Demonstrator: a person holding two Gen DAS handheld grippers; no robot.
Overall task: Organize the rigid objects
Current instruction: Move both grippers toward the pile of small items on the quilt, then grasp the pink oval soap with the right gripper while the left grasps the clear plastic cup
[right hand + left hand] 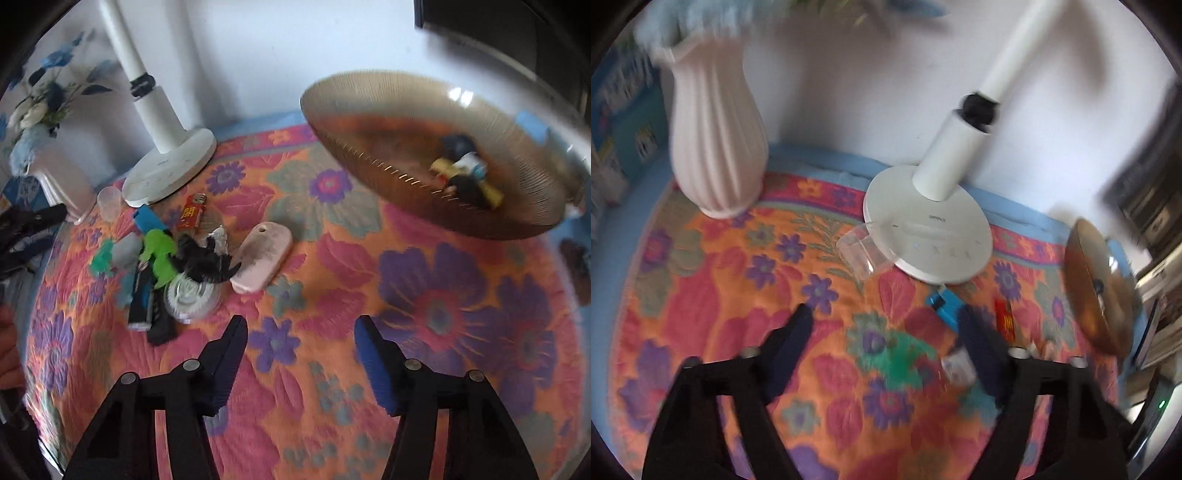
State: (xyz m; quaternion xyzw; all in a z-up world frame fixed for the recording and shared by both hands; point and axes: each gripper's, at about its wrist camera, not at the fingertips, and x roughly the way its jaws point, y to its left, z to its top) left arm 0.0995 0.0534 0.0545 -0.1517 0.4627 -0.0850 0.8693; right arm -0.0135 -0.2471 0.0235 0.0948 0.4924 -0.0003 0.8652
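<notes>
Left gripper (886, 325): jaws apart, nothing between them, hanging over the flowered cloth (713, 314) near the lamp base (927, 236).
Right gripper (300, 334): jaws apart and empty too, over bare cloth.
Clutter: the small things sit heaped left of the right gripper, pink case (262, 258) nearest, red lighter (192, 216) and green toy (159, 258) behind.
Bowl (369, 122): amber, far right, already holding a few pieces.
Tip: go for the pink case first, I reckon; it lies clear, so square the fingers across its narrow width.
</notes>
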